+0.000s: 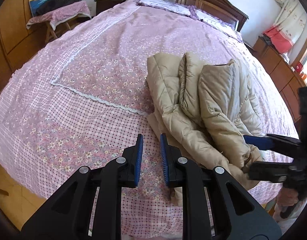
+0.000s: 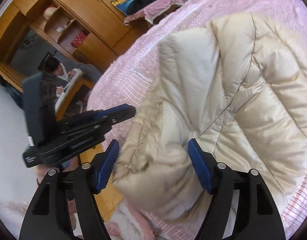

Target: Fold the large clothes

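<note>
Beige puffer jacket (image 1: 209,100) lies bunched near the bed's (image 1: 93,80) foot edge; light, bulky, slippery, best pinched at a hem; left tool (image 1: 151,156) released and empty, right tool (image 2: 153,166) spread astride a fold, unclenched.

The jacket (image 2: 223,100) hem (blurred) perhaps hangs past the bed (image 2: 133,76) edge.

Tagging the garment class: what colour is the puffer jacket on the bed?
Beige, quilted puffer jacket, shown best in the left wrist view.
</note>
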The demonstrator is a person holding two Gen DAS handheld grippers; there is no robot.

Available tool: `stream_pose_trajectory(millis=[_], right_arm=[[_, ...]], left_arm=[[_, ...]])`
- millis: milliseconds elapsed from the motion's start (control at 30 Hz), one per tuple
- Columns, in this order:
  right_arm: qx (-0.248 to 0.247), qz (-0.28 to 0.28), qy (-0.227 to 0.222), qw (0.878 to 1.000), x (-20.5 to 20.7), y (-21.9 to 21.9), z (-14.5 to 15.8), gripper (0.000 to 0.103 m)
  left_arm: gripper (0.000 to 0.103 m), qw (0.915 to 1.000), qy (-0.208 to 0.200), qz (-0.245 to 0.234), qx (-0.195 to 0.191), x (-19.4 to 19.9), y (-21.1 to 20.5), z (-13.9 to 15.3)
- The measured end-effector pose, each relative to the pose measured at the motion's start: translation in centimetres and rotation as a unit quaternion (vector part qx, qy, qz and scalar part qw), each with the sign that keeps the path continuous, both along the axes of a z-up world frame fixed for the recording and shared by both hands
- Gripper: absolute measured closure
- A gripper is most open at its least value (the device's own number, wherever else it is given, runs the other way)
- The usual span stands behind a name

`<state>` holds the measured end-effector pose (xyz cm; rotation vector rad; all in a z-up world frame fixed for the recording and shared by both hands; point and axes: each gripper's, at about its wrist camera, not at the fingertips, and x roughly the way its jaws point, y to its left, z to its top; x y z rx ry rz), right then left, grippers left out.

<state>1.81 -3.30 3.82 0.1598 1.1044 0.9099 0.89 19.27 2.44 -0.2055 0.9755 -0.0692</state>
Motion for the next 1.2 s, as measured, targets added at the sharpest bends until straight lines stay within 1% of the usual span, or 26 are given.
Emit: stream_pose_trajectory(millis=[67,100,133,167,233,300,333,367,433,567,667,733,800,833,867,967,1067,1100,1167,1200], right_arm=[[0.01,-0.005,-0.014,1.0,-0.6,-1.1,1.5,0.033],[0.016,-0.01,-0.023,1.0,-0.9,-2.1,2.3,0.033],[0.016,-0.01,-0.023,1.0,-0.9,-2.1,2.3,0.033],[0.021,-0.016,-0.031,0.999,-1.2,-3.0,3.0,0.033],[0.024,-0.035,-0.043,0.998,-1.4,-4.7,3.7,0.033],[0.019,-0.064,-0.056,0.996,-1.5,-7.0,4.2,0.033],[0.016,-0.075,-0.061,0.995,-1.5,-7.5,4.1,0.033],[0.013,-0.089,-0.063,0.994,-1.6,-9.0,3.9,0.033],[0.008,-0.118,-0.056,0.991,-1.6,-10.4,2.9,0.033],[-0.01,-0.186,-0.038,0.982,-1.2,-15.0,0.2,0.033],[-0.026,-0.22,-0.015,0.975,-0.4,-16.7,-2.4,0.033],[-0.027,-0.229,0.003,0.973,0.0,-18.1,-3.7,0.033],[-0.021,-0.234,0.018,0.972,0.8,-17.8,-5.0,0.033],[-0.02,-0.234,0.022,0.972,1.2,-17.5,-5.3,0.033],[-0.016,-0.233,0.024,0.972,1.6,-17.2,-5.7,0.033],[-0.009,-0.234,0.017,0.972,3.1,-16.3,-6.1,0.033],[0.002,-0.218,0.022,0.976,4.1,-14.6,-6.3,0.033],[0.006,-0.204,0.027,0.978,4.3,-13.8,-6.5,0.032],[-0.002,-0.187,0.033,0.982,4.6,-12.0,-6.7,0.031],[-0.021,-0.179,0.022,0.983,4.7,-11.0,-6.7,0.031]], left_arm=[[0.084,0.9999,0.006,-0.004,-0.009,0.3,0.1,0.3],[0.082,0.9999,0.006,-0.006,-0.008,0.4,0.0,0.5],[0.08,0.9999,0.003,-0.011,-0.002,0.5,-0.2,0.9],[0.078,0.9999,-0.001,-0.015,0.003,0.5,-0.4,1.1],[0.063,0.9994,-0.014,-0.028,0.012,0.4,-1.2,2.0],[0.055,0.9987,-0.025,-0.037,0.024,0.4,-2.1,2.7],[0.053,0.9983,-0.03,-0.042,0.027,0.4,-2.6,3.0],[0.051,0.9977,-0.036,-0.05,0.027,0.6,-3.1,3.4],[0.041,0.9968,-0.044,-0.062,0.025,1.0,-4.1,4.0],[0.034,0.9949,-0.052,-0.084,0.02,2.2,-6.1,4.9],[0.025,0.9931,-0.064,-0.097,0.018,3.4,-7.6,5.3],[0.016,0.9924,-0.071,-0.096,0.026,4.3,-8.2,5.1],[0.016,0.9918,-0.074,-0.083,0.063,5.5,-8.6,4.9],[0.016,0.9909,-0.069,-0.066,0.095,6.5,-8.6,4.4],[0.016,0.9907,-0.063,-0.058,0.105,7.1,-8.5,4.0],[0.016,0.9928,-0.048,-0.031,0.105,8.2,-7.0,2.9],[0.014,0.9931,-0.046,-0.018,0.106,7.8,-5.6,2.2],[0.014,0.9932,-0.045,-0.016,0.106,7.5,-5.0,1.9],[0.014,0.9943,-0.036,-0.006,0.1,6.9,-3.3,1.1],[0.014,0.9951,-0.03,-0.001,0.094,7.0,-2.8,0.7]])
